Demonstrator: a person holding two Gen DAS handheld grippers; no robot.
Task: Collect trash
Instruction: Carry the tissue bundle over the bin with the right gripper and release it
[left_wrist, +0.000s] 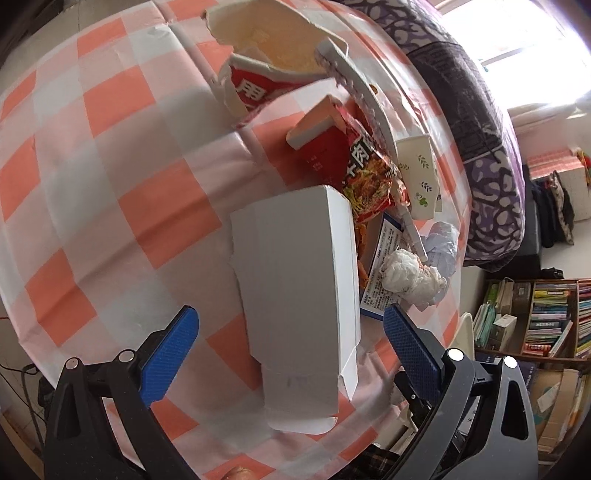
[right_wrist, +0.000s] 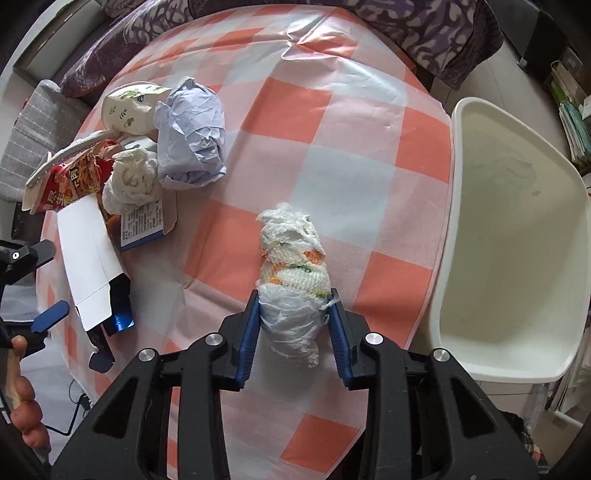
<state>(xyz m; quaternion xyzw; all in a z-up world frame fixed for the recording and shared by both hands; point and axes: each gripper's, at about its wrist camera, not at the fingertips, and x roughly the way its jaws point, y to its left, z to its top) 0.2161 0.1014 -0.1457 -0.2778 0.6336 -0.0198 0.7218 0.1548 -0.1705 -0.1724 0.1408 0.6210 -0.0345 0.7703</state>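
Covering the whole desk (right_wrist: 314, 122) is lying a checked cloth of orange, pink and white squares, and just off its right edge in the right wrist view is standing a white plastic chair (right_wrist: 517, 221). At the far left of that view the trash is sitting in a heap: a torn red noodle cup (left_wrist: 258, 85), a flattened white carton (left_wrist: 295, 280) nearest the left tongs, a red snack wrapper (left_wrist: 365, 173), a paper cup with leaf prints (right_wrist: 127, 109) lying on its side, a crumpled pale-blue paper (right_wrist: 192, 136) touching that cup, a small printed box (right_wrist: 142, 225) and a crumpled white tissue (right_wrist: 129, 181) resting on it. Well apart from the heap, near the middle of the desk, the right tongs (right_wrist: 295, 325) are pinching a wadded tissue bundle (right_wrist: 291, 266) with orange and green stains, both blue pads pressing its sides. The left tongs (left_wrist: 291, 350) are standing spread, pointing down with the white carton between the pads, which are touching nothing.
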